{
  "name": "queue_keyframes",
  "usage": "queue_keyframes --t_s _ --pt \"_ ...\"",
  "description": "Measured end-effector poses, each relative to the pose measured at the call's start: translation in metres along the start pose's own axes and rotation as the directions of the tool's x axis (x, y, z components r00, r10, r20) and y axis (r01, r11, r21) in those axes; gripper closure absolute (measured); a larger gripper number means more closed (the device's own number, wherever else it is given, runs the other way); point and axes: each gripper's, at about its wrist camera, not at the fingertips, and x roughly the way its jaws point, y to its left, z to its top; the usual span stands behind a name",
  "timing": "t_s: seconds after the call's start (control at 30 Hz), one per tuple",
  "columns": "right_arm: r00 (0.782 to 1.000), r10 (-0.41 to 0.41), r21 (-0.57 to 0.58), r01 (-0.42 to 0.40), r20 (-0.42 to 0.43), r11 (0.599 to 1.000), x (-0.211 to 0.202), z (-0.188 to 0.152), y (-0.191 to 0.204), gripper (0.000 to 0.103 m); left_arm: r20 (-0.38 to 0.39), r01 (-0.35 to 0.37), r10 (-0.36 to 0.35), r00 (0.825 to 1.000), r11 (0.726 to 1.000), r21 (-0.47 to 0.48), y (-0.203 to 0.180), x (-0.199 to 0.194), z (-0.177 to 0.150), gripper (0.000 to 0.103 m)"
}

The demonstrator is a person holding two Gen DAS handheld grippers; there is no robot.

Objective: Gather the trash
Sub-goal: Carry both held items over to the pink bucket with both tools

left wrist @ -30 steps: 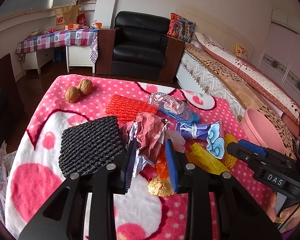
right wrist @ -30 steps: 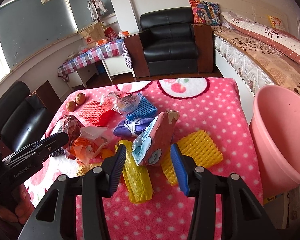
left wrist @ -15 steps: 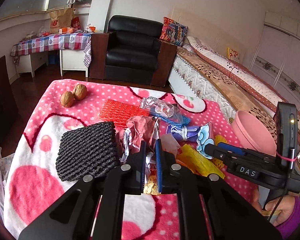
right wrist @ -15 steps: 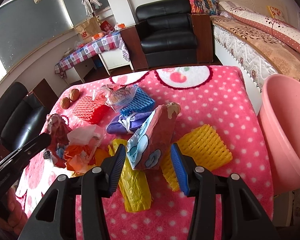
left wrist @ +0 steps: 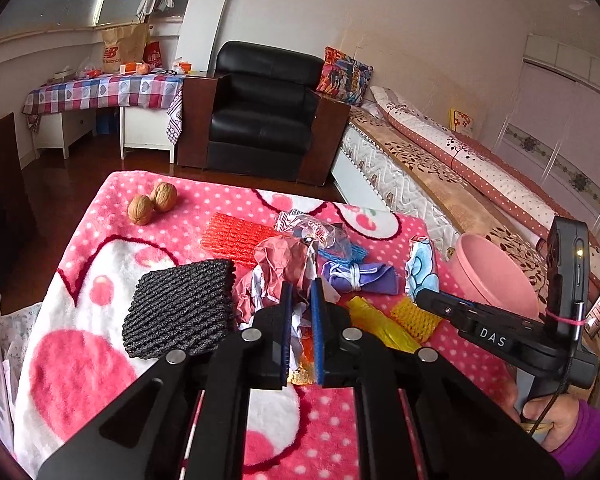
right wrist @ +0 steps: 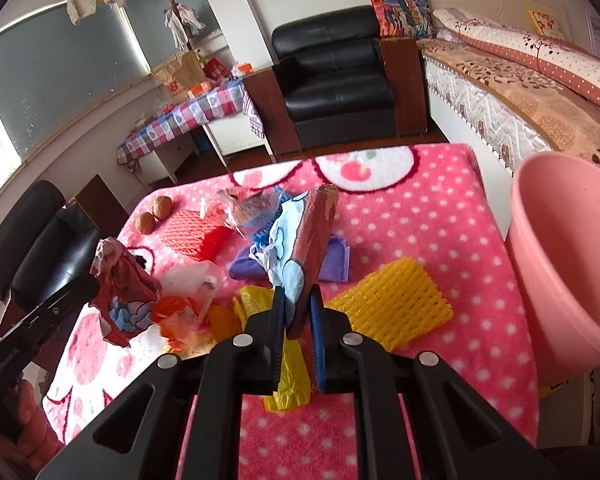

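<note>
While both grippers clamp one wrapper each, right jaws closing, two walnuts (left wrist: 152, 203) and one basin (right wrist: 568, 256) wait

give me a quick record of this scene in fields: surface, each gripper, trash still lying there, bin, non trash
surface: pink dotted blanket
left gripper: shut on crumpled red paper
right gripper: jaws closing on the blue-and-brown snack bag, which stands between them
trash lying: black foam net, red foam net, yellow foam net, yellow bag, purple wrapper, clear wrapper
bin: pink bucket, past the blanket's right edge
non trash: two walnuts, far left corner
</note>
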Motion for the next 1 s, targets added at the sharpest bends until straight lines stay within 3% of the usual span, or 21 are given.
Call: queue_keyframes --t_s 0.6,1.0 --pt "0.992 -0.051 0.056 0.045 0.112 0.997 -0.070 -0.008 -0.039 0.092 0.040 0.122 -0.126 0.991 0.988 0.100 -0.069 -0.005 0.021 0.095" --pt "0.967 -0.182 0.184 0.148 0.181 0.972 -0.112 -0.009 -0.112 0.092 0.022 0.277 -0.286 0.958 0.942 0.189 -0.150 0.017 0.038 0.095"
